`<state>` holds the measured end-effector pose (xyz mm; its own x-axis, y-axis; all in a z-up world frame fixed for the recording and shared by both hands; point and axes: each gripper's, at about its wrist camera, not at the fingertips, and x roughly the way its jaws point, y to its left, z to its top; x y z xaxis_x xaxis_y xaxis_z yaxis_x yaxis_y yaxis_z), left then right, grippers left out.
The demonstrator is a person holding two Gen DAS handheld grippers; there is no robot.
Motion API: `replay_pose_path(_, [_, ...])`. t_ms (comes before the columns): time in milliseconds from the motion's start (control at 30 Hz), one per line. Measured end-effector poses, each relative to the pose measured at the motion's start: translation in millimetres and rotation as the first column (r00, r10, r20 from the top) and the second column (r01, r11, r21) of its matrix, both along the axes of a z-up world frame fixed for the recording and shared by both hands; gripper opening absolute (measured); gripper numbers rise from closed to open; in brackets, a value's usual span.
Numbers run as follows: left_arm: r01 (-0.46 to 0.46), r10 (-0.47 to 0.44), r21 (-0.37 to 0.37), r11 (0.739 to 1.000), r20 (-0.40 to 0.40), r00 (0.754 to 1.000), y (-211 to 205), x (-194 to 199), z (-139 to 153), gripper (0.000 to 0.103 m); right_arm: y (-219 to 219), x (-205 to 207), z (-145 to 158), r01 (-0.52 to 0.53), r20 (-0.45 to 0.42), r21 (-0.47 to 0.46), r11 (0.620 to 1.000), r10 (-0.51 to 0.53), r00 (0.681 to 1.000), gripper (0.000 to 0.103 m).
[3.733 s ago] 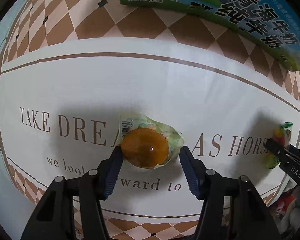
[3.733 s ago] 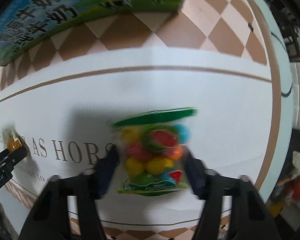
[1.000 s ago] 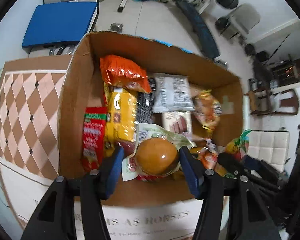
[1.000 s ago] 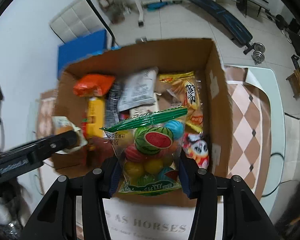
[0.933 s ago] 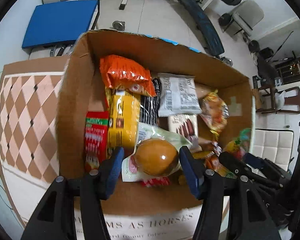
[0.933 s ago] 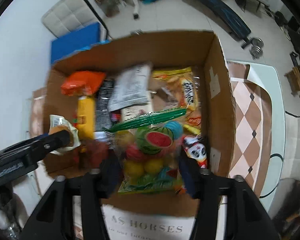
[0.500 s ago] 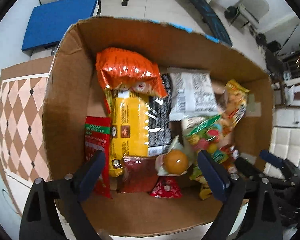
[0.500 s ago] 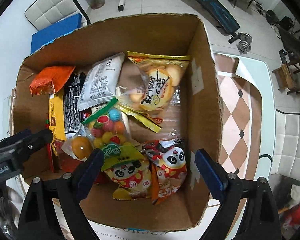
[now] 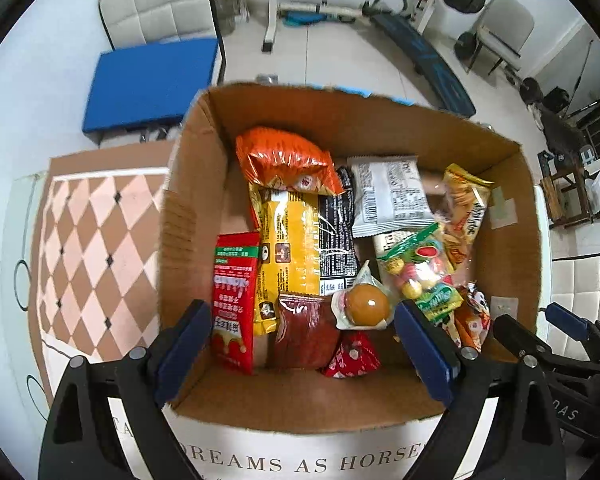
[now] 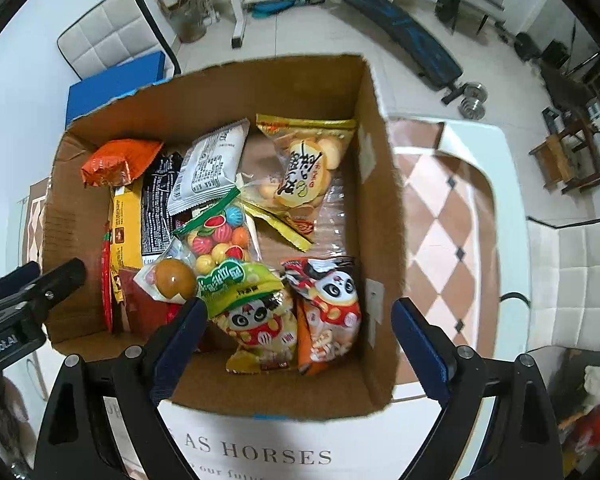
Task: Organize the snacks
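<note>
Left gripper (image 9: 302,338): jaws spread wide, empty, above cardboard box (image 9: 188,208)
Right gripper (image 10: 296,340): likewise spread, empty, over the box
Jelly cup (image 9: 367,304): inside the box; touching candy bag (image 10: 220,240)

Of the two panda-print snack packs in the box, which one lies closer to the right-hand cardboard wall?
The red-and-orange panda pack: it lies beside the box's right wall, while the yellow panda pack sits further left, partly under the green-labelled candy bag.
</note>
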<state>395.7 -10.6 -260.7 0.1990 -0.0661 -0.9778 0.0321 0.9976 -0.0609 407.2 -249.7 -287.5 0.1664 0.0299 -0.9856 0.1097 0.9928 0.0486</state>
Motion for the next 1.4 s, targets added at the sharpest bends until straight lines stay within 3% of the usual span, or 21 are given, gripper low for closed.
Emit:
replay_pose_path(367, [-0.006,0.003,0.016,1.0,0.204,0.979,4.0,-70.2,72.4,0.094,4.1,-72.4,67.9,0.006,0.161,-0.04,0.999,0.0,0.987,0.095])
replay_pose_path(900, [-0.006,0.001,0.012,1.0,0.379,0.925,17.4,-183.0,166.7,0.094,15.9,-206.6,190.9,-0.002,0.377,-0.03,1.0,0.014,0.926,0.095])
replay_pose_path(1400, [0.011,-0.019,0.018,1.0,0.495,0.868,15.6,-248.4,225.5,0.094,23.5,-286.1,258.9,0.008,0.464,-0.04,0.999,0.012,0.886,0.095])
